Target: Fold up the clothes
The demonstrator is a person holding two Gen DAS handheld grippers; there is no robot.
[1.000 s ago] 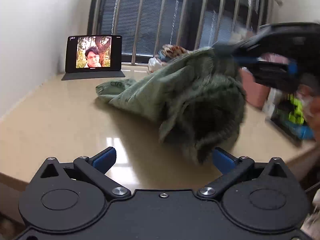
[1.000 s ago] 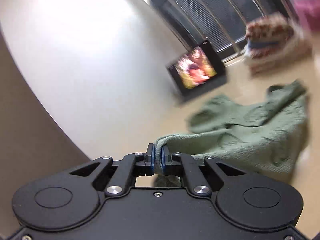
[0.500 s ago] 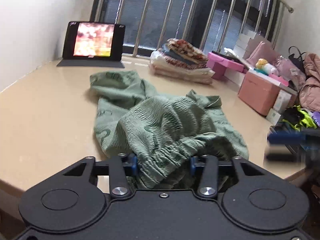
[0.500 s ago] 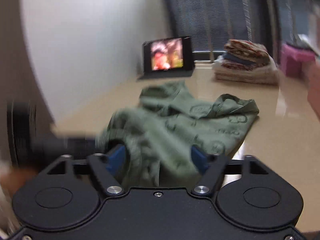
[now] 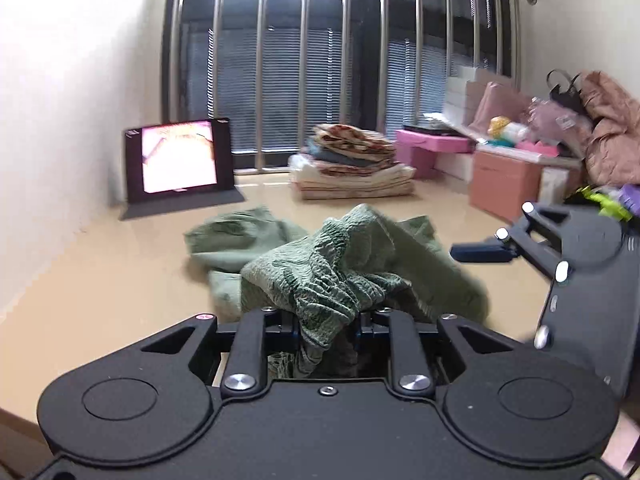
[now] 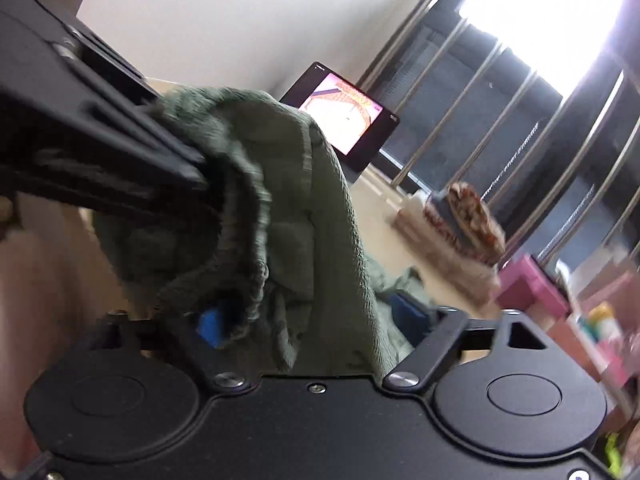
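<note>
Both tools are matte black plastic. The left gripper [image 5: 326,328] has two round embossed discs on its body, angular linkage arms with triangular cut-outs, silver pivot screws and one small centre screw. The right gripper [image 6: 316,320] is built alike, with bright blue pads [image 6: 210,326] on its fingers.

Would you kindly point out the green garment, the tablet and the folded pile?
green garment [image 5: 332,264], left wrist view, bunched crinkled fabric.
tablet [image 5: 179,157], left wrist view, lit screen.
folded pile [image 5: 352,168], left wrist view, middle layers.
</note>
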